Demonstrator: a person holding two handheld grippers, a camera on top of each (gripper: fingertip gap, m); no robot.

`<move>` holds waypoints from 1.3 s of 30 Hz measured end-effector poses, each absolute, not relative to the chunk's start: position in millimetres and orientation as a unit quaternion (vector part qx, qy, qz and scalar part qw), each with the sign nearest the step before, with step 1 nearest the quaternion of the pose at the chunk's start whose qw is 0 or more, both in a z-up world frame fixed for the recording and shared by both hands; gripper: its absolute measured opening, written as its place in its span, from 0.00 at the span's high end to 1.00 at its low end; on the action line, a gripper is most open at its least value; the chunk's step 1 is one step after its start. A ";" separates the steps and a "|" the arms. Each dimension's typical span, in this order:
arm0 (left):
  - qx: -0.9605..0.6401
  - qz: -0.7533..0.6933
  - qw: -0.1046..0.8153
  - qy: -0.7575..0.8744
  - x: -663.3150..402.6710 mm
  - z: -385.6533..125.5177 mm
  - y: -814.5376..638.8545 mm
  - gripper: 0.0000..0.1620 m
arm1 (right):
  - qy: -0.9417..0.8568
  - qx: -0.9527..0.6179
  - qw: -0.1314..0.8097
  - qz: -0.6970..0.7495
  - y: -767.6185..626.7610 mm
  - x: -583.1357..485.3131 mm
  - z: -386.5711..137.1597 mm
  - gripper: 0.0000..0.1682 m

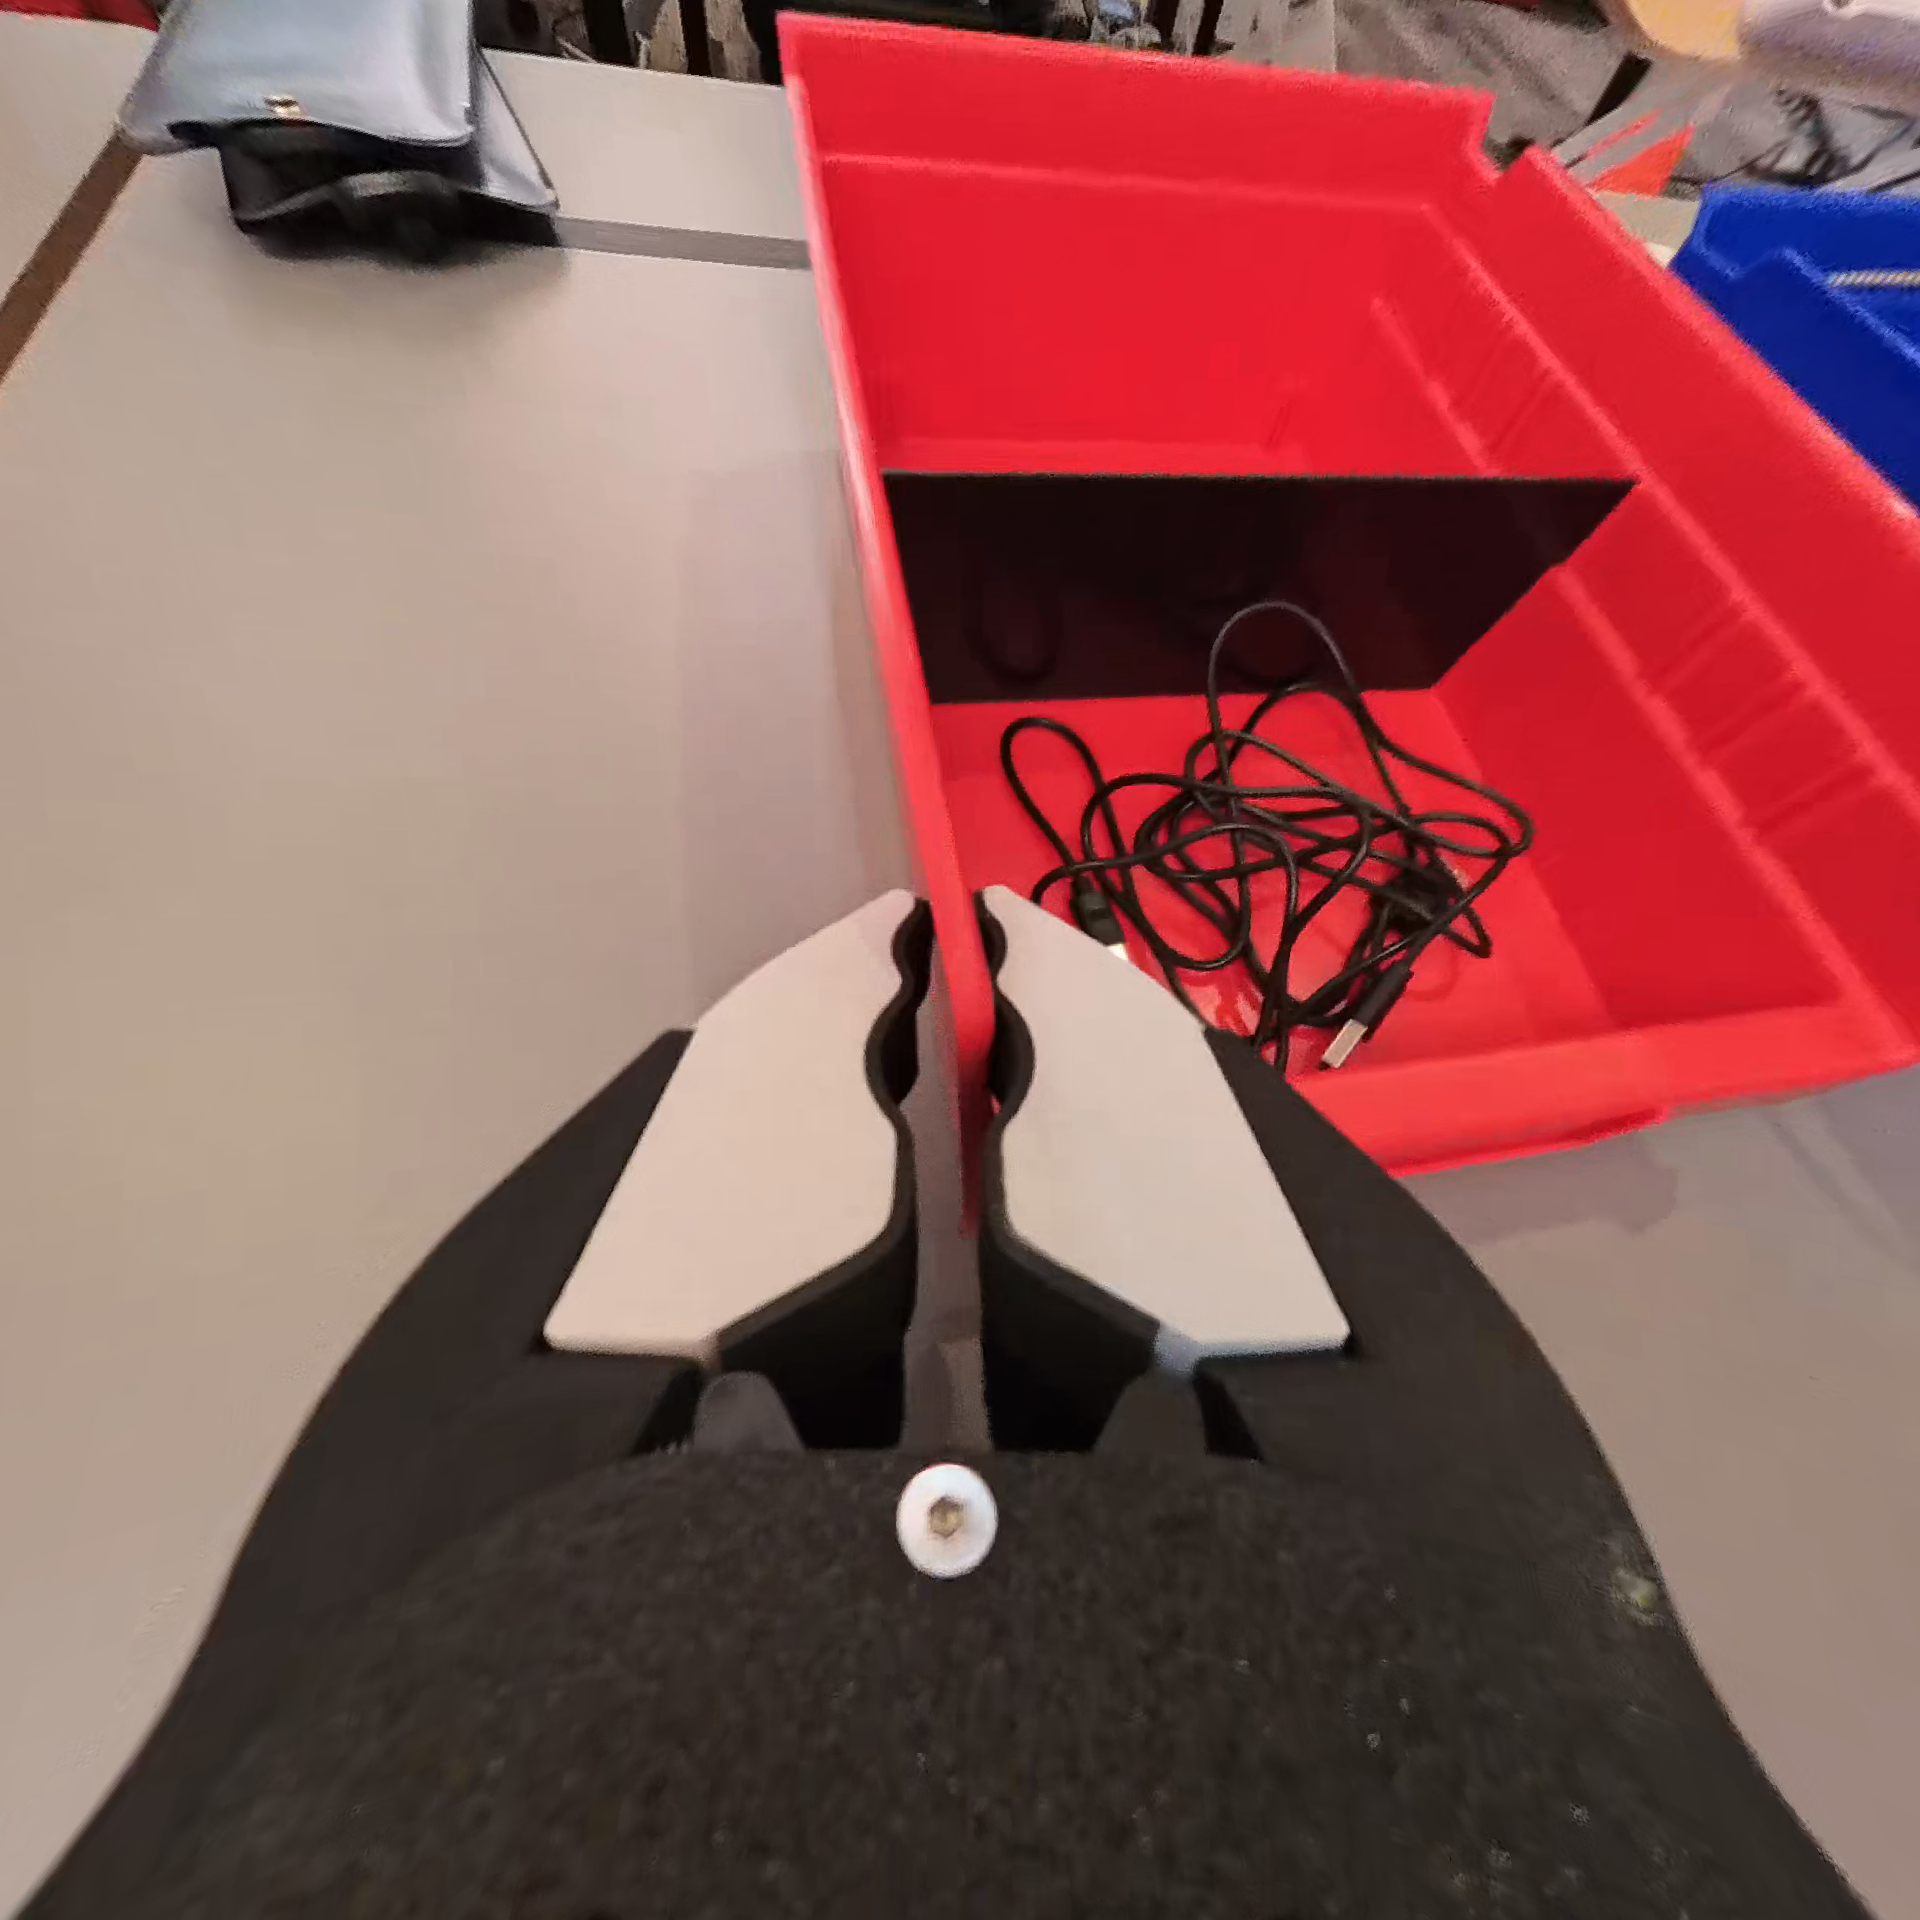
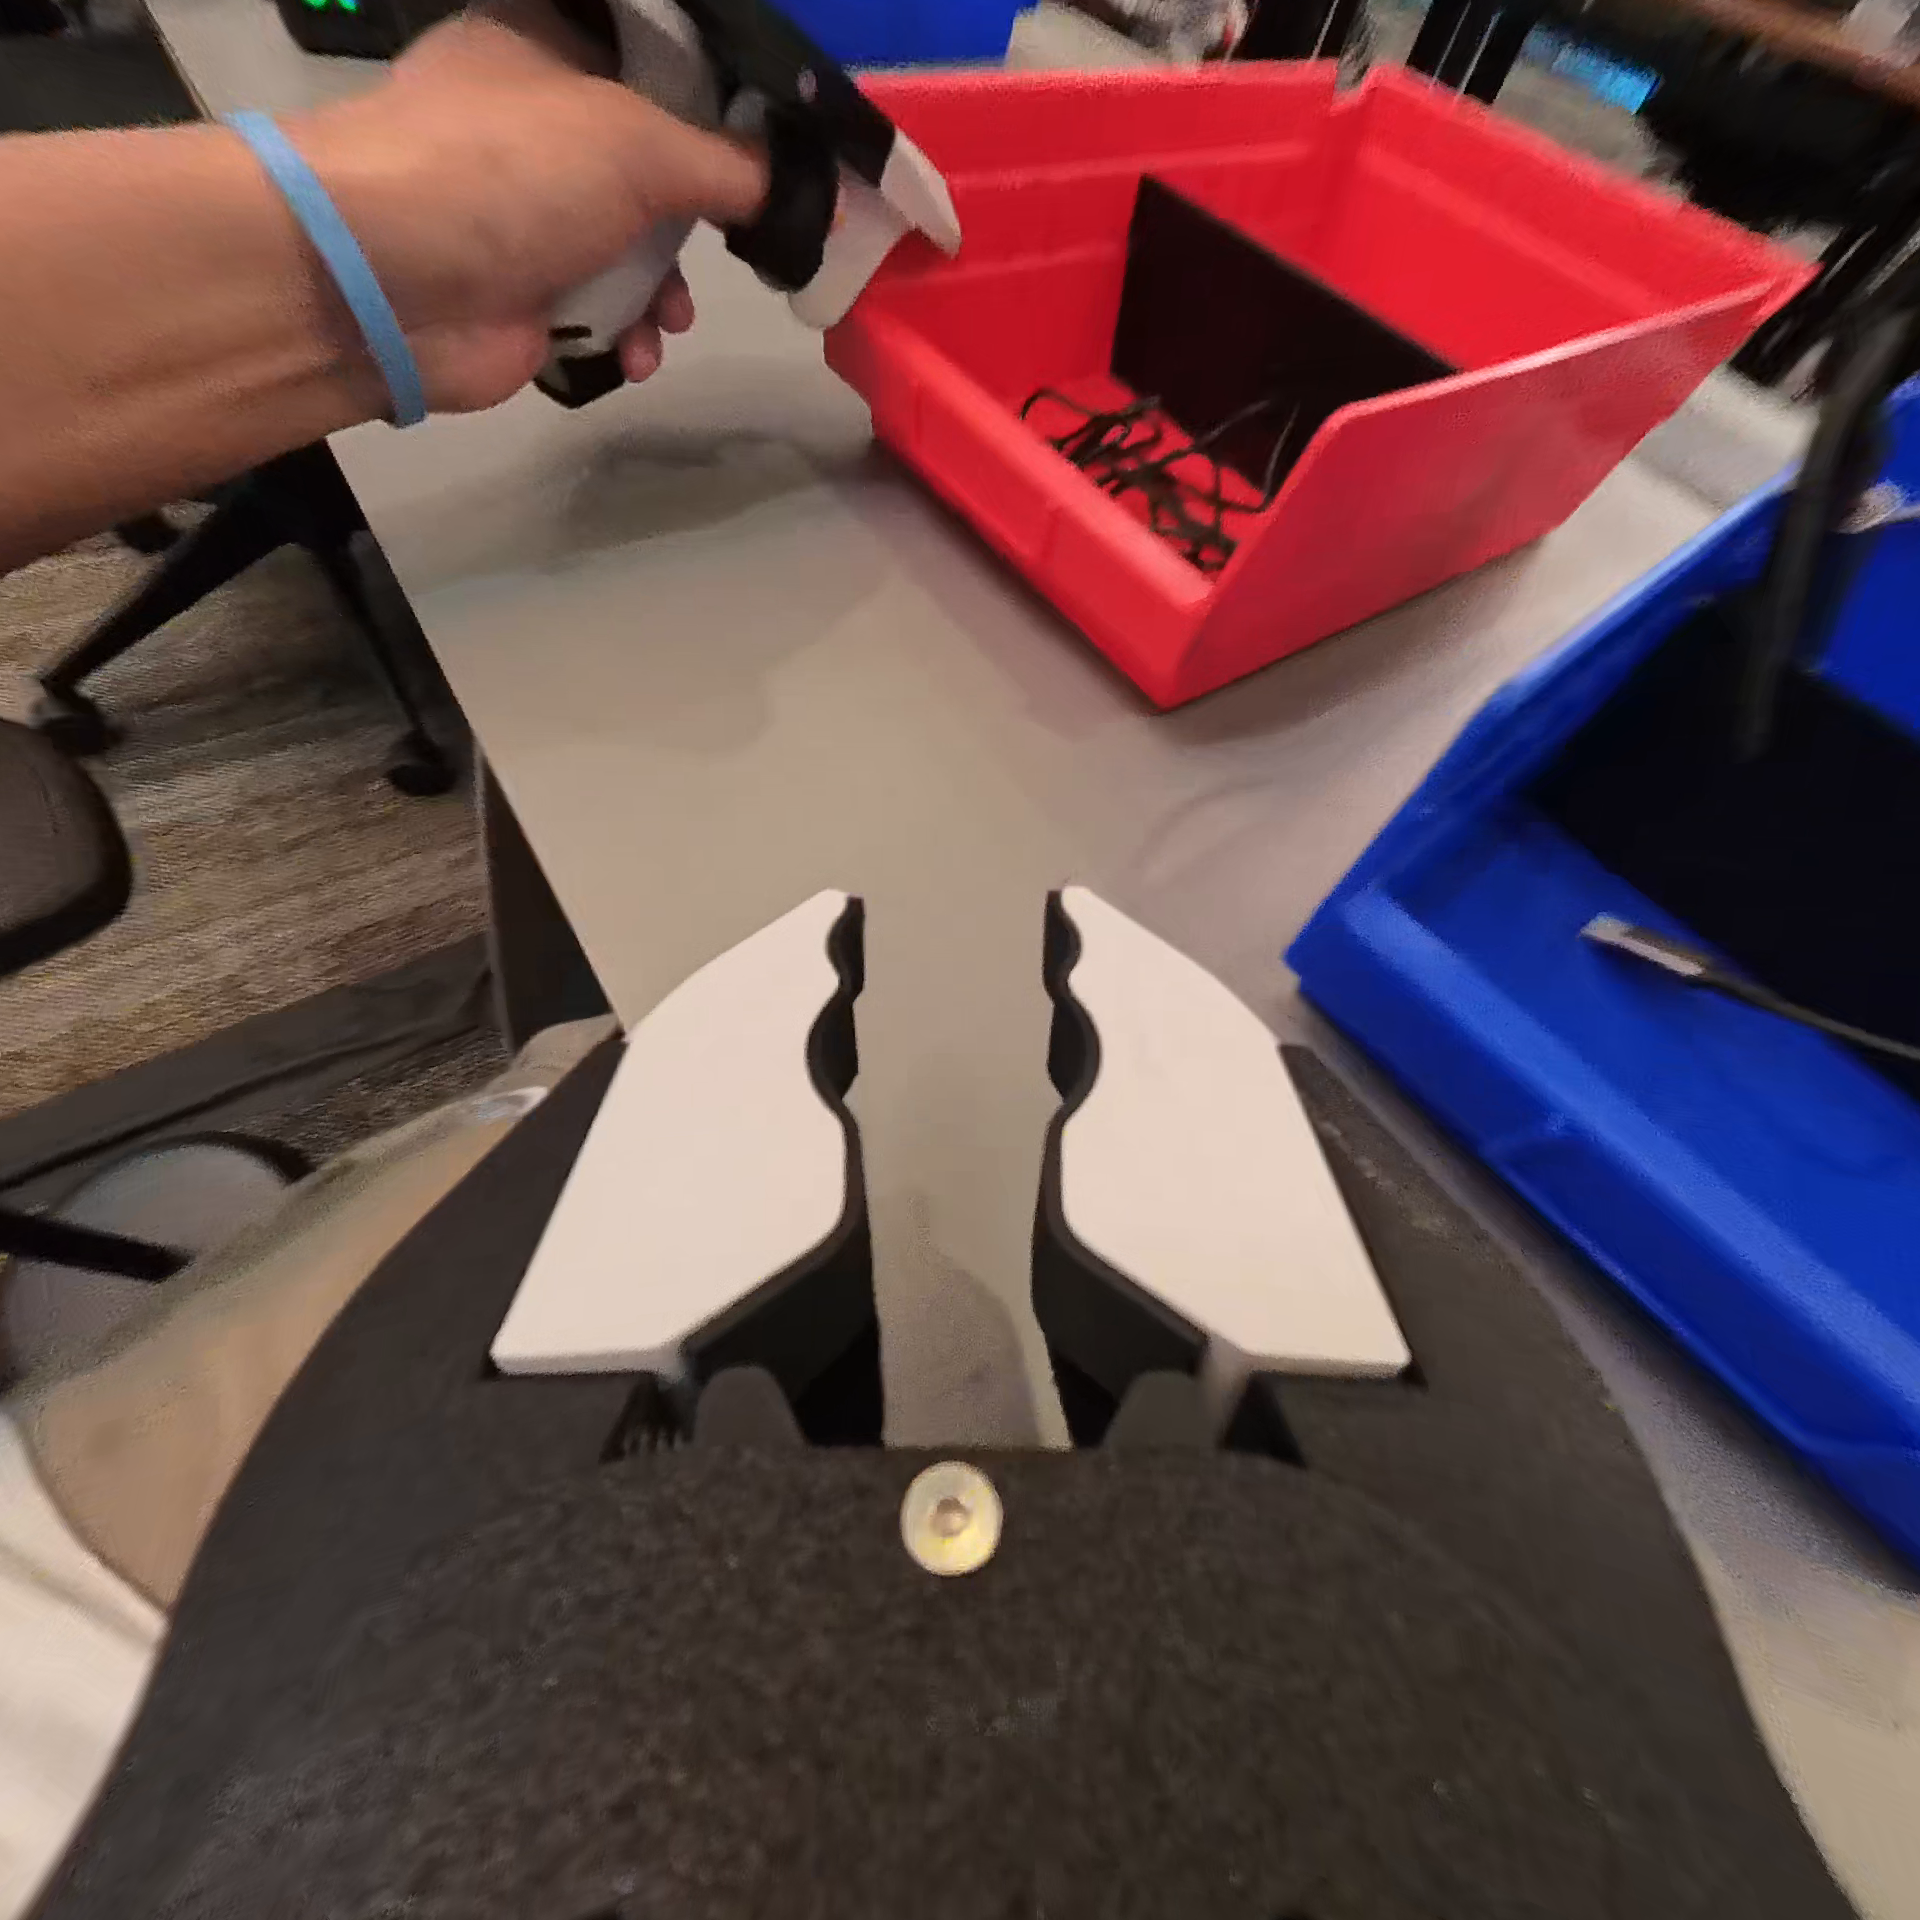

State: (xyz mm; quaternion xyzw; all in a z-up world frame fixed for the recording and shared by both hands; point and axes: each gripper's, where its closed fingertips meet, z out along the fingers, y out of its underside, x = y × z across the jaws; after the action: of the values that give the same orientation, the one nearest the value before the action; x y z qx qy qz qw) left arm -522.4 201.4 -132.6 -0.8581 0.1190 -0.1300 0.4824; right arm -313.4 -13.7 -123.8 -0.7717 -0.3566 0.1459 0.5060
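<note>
Red bin on the grey table, its side wall pinched near the front corner between the almost-closed fingers of the left gripper. Black cable tangle loose in the front compartment, before the black divider. Likely hazards: a thin one-wall pinch slipping, or tilting the bin and spilling cables. Left hand reaching across, gripper angled down onto the rim. Right gripper parted wide, empty, low over bare table beside the blue bin.
</note>
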 end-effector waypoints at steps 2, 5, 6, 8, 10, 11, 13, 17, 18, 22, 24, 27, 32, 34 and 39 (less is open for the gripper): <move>-0.863 -0.096 0.479 0.126 -523.0 -133.4 183.9 0.97 | -0.335 -0.788 0.490 0.162 -4.4 -320.1 -129.1 0.80; -0.867 -0.084 0.480 0.101 -521.4 -133.6 144.3 0.97 | -0.277 -0.794 0.508 0.187 15.7 -323.6 -124.2 0.77; -0.868 -0.077 0.480 0.097 -520.3 -133.8 129.6 0.97 | -0.259 -0.793 0.511 0.204 19.9 -327.3 -122.2 0.77; -0.872 -0.064 0.475 0.101 -517.2 -134.5 100.2 0.97 | -0.231 -0.797 0.510 0.226 26.3 -334.8 -122.9 0.77; -0.874 -0.060 0.469 0.108 -512.4 -135.1 72.7 0.97 | -0.212 -0.802 0.516 0.213 33.5 -337.3 -126.9 0.79; -0.875 -0.060 0.467 0.109 -510.3 -135.3 60.2 0.96 | -0.200 -0.804 0.527 0.190 37.6 -333.7 -128.7 0.81; -0.877 -0.058 0.464 0.110 -507.8 -135.3 37.8 0.95 | -0.195 -0.806 0.542 0.137 40.4 -325.0 -131.1 0.91; -0.869 -0.023 0.480 0.115 -501.8 -124.2 4.8 0.93 | -0.236 -0.800 0.544 0.089 32.9 -321.0 -122.0 0.96; -0.867 -0.011 0.484 0.119 -498.7 -118.5 -1.6 0.93 | -0.235 -0.800 0.546 0.086 31.3 -318.6 -116.1 0.96; -0.824 0.024 0.550 0.129 -480.7 -70.3 -11.8 0.91 | -0.213 -0.767 0.599 0.086 29.2 -302.2 -70.8 0.97; -0.805 0.018 0.579 0.130 -468.3 -39.6 -5.5 0.92 | -0.203 -0.747 0.629 0.072 28.6 -288.4 -37.4 0.97; -0.776 -0.012 0.612 0.153 -429.7 6.1 13.7 0.92 | -0.181 -0.722 0.666 0.041 29.9 -248.6 12.7 0.97; -0.729 -0.039 0.643 0.232 -310.1 56.2 46.7 0.92 | -0.122 -0.700 0.704 -0.021 32.4 -129.7 59.1 0.97; -0.717 -0.040 0.644 0.264 -247.3 58.8 55.9 0.92 | -0.083 -0.704 0.704 -0.041 34.4 -67.4 59.8 0.97; -0.719 -0.074 0.612 0.322 -85.7 25.3 63.7 0.90 | 0.031 -0.749 0.661 -0.039 32.8 94.2 24.0 0.99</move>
State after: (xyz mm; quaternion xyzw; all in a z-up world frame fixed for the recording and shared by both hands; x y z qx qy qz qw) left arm -85.7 63.7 25.3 -0.7191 0.3217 -0.0738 0.6116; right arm 94.2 32.8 24.0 -0.7488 0.0314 -0.0393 0.6608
